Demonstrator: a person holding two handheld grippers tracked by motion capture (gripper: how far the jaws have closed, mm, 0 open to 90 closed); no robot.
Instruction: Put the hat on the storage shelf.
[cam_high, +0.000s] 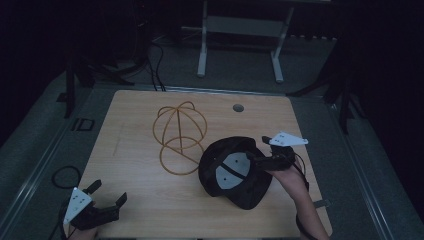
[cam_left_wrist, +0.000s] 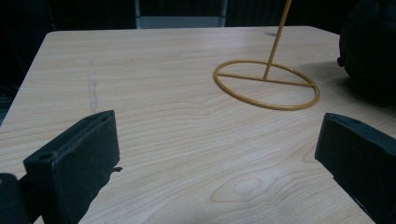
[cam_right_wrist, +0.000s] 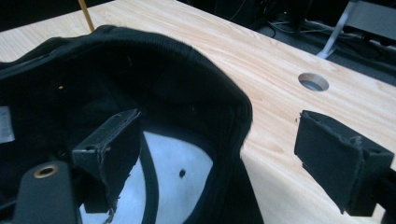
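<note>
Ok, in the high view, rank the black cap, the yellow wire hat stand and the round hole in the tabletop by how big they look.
1. Black cap, largest, though close to the stand.
2. Yellow wire hat stand, nearly as large in outline.
3. Round hole, clearly smallest.

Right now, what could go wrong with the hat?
1. The right gripper is open, with one jaw inside the cap and one outside its rim. If it lifts before closing, the cap may stay put or slip off.
2. The cap lies close to the wire stand. A careless swing might knock the light-looking stand over.
3. The left gripper is open and far off, so it likely can't steady anything.
</note>
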